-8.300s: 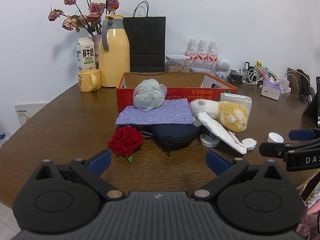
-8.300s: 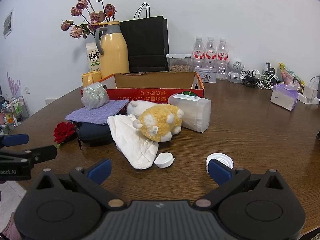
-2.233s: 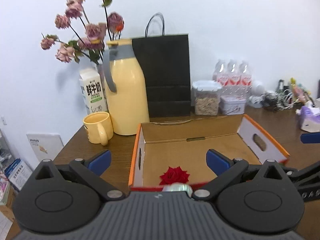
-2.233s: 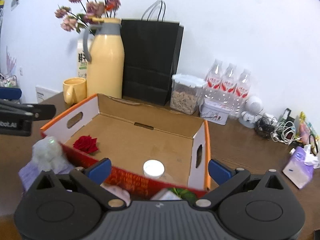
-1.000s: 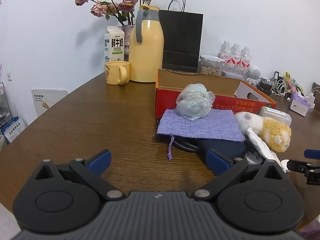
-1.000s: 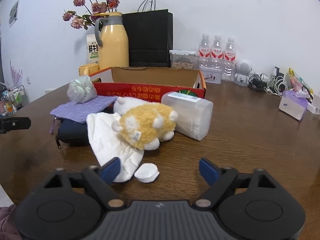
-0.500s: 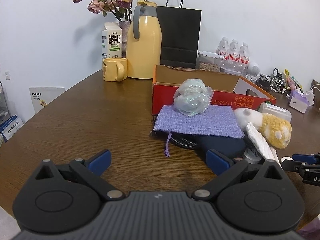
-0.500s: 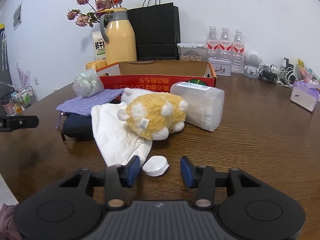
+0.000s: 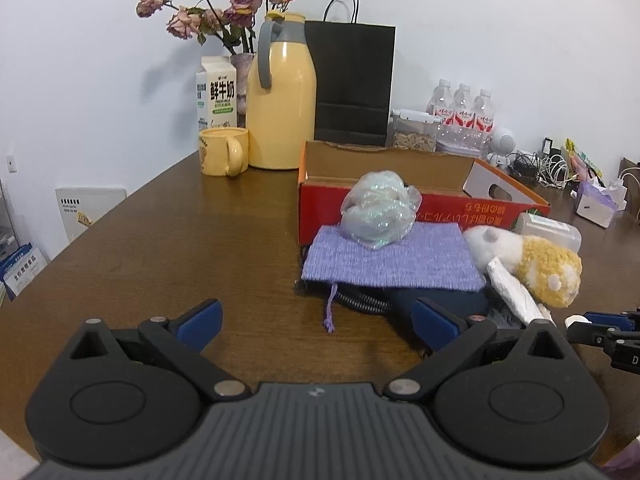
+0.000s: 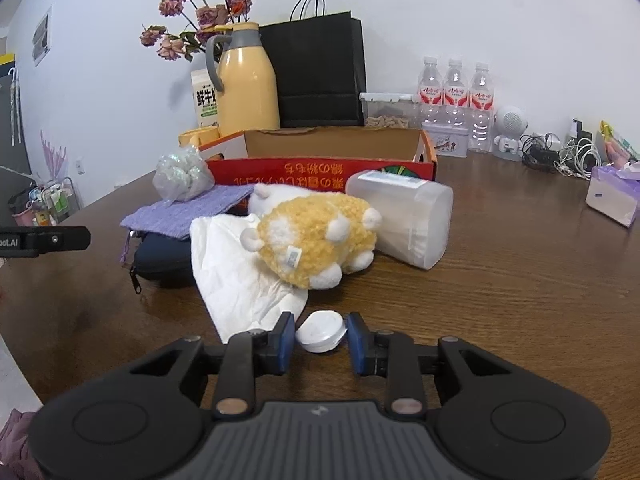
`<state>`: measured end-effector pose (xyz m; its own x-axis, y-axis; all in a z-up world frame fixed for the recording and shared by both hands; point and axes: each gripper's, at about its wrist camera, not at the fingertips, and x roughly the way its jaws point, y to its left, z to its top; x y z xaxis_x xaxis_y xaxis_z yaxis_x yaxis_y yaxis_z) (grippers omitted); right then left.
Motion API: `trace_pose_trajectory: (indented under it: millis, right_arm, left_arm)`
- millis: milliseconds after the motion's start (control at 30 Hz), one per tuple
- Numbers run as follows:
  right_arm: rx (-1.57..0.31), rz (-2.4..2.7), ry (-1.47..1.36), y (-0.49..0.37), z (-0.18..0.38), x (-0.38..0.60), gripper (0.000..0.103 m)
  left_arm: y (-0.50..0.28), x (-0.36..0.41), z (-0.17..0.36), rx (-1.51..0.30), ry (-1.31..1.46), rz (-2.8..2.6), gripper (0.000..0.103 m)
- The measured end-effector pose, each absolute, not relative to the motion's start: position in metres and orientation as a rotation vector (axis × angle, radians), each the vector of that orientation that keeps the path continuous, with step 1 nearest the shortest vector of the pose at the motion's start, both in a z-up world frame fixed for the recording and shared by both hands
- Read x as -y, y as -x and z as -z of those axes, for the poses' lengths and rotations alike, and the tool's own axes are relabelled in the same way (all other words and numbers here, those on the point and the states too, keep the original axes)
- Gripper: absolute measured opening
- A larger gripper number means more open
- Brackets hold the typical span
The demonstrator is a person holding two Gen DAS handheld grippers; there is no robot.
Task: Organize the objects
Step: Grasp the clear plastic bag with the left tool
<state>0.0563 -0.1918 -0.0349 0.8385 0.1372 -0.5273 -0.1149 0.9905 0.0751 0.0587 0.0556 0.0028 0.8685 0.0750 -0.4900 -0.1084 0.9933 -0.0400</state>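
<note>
My right gripper (image 10: pixel 320 340) has its blue pads closed on either side of a small white cap (image 10: pixel 321 331) on the wooden table, against its edges. Beyond it lie a white cloth (image 10: pixel 236 272), a yellow-and-white plush toy (image 10: pixel 316 236), a clear plastic container (image 10: pixel 404 216) on its side, a dark blue pouch (image 10: pixel 160 258), a purple cloth (image 10: pixel 188 212) and a crinkled iridescent ball (image 10: pixel 182 178). Behind them stands the red cardboard box (image 10: pixel 320 172). My left gripper (image 9: pixel 316 318) is open and empty, hovering over bare table left of the purple cloth (image 9: pixel 394 258).
A yellow thermos (image 9: pixel 282 108), yellow mug (image 9: pixel 222 156), milk carton (image 9: pixel 216 94), flower vase and black paper bag (image 9: pixel 352 84) stand at the back. Water bottles (image 10: pixel 452 96), cables and a tissue pack (image 10: pixel 612 196) sit at the right.
My right gripper's fingers have narrowed from wide open to closed around the white cap and moved up to it. My left gripper stays open and has drifted slightly.
</note>
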Motion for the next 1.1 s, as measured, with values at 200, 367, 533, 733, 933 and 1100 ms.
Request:
trace_pose_trajectory:
  millis: [200, 367, 533, 733, 933, 1100]
  right_arm:
    - [-0.534, -0.116, -0.038, -0.056, 0.027, 0.196, 0.027]
    - [-0.512, -0.094, -0.034, -0.061, 0.021, 0.202, 0.027]
    - [-0.480, -0.081, -0.031, -0.070, 0.010, 0.207, 0.027]
    - [-0.447, -0.080, -0.020, -0.083, -0.001, 0.207, 0.027]
    - [-0.429, -0.084, -0.017, -0.092, -0.008, 0.205, 0.027]
    - [-0.415, -0.083, -0.018, -0.098, -0.012, 0.206, 0.027]
  left_arm:
    - [-0.074, -0.051, -0.010, -0.488, 0.053, -0.089, 0.103]
    - [-0.091, -0.044, -0.017, -0.470, 0.052, -0.075, 0.103]
    - [-0.116, -0.037, -0.024, -0.457, 0.050, -0.069, 0.103]
    - [-0.153, -0.028, -0.027, -0.464, 0.032, -0.072, 0.103]
    - [-0.177, -0.026, -0.016, -0.506, 0.054, -0.069, 0.095]
    - [-0.178, -0.025, -0.008, -0.527, 0.057, -0.023, 0.040]
